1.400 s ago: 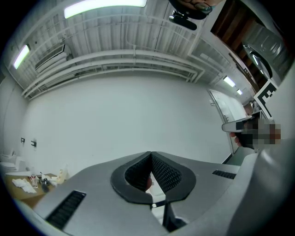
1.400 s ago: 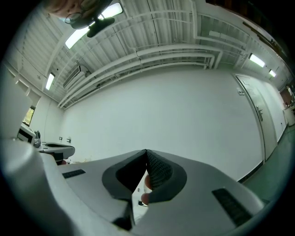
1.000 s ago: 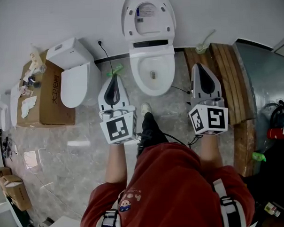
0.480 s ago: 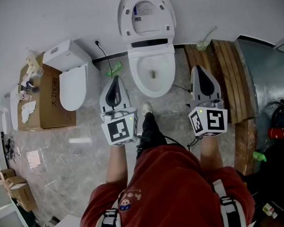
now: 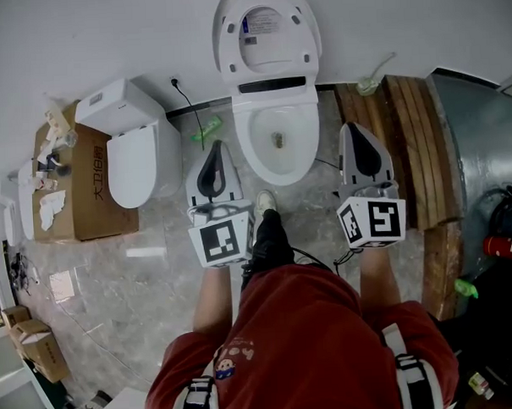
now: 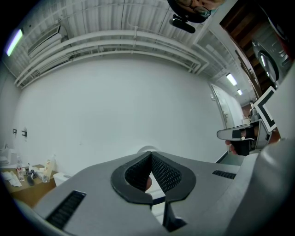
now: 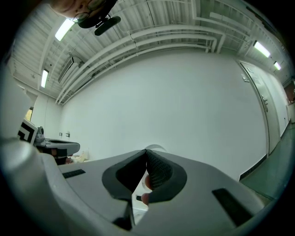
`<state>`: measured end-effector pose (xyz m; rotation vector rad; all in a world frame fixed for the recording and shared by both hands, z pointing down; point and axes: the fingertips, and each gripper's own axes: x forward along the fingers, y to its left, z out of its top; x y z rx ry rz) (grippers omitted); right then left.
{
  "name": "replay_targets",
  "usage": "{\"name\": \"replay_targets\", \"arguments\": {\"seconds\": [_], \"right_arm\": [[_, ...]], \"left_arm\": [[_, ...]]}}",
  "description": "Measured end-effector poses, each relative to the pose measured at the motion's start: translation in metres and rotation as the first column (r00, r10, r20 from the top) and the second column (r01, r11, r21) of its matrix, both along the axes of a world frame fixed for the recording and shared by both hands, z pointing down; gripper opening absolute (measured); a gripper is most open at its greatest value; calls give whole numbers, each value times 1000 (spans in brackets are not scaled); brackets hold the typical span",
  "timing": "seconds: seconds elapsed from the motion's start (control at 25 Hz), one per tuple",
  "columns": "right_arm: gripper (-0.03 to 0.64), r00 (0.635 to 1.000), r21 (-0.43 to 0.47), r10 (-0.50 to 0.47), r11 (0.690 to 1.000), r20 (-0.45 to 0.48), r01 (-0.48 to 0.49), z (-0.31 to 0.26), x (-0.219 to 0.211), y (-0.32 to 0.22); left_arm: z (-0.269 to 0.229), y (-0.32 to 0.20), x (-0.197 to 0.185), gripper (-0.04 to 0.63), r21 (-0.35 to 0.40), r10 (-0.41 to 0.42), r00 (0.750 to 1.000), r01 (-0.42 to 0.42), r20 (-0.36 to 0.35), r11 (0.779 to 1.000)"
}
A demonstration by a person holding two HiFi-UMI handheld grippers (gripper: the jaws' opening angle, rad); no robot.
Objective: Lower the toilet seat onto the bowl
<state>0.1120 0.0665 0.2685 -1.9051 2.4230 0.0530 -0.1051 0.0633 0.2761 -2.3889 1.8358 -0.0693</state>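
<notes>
**A:** Starting at the left, why is that cardboard box [image 5: 90, 177] against the wall?

**B:** Storage, I'd say. A second toilet [image 5: 135, 154], lid down, stands on the floor just beside it. Both are well apart from the job.

**A:** And the left gripper [image 5: 216, 146]?

**B:** It is held level to the left of the bowl [image 5: 245, 145], with its jaws together on nothing. Its own view shows the tips meeting with bare wall beyond.

**A:** Where's the seat?

**B:** The toilet seat [image 5: 306, 40] stands upright against the wall behind the bowl, and the lid is up with it. Nothing touches it.

**A:** The right gripper [image 5: 352, 127]?

**B:** It mirrors the other one. It sits to the right of the bowl, closed and empty, near the wooden planks [image 5: 405, 125].

**A:** Why one on each side?

**B:** The person faces the toilet squarely, with one foot [image 5: 265, 199] just short of the bowl, so the arms flank it. I read this as the approach, with the lowering not yet begun. Closed jaws would serve for tipping the seat's top edge forward. The danger is that it drops hard onto the rim.
</notes>
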Motion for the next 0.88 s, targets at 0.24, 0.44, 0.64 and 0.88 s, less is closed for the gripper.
{"name": "replay_targets", "arguments": {"seconds": [0.24,0.44,0.64,0.88], "right_arm": [[12,1000,-7,3,1000,-28,-3,-3,-11,-34],[12,1000,-14,11,1000,-24,-11,-6,-15,-66],[12,1000,-19,20,1000,-15,-20,-8,-23,-97],[12,1000,-5,22,1000,-6,-22,-15,-36,-133]], "left_arm": [[-9,-30,-5,12,2,-8,999,8,-43,1000],[-13,-60,-11,12,2,-4,999,4,-45,1000],[-19,-89,-20,12,9,5,999,-5,-40,1000],[-23,-128,-32,12,8,19,999,-18,-46,1000]]}}
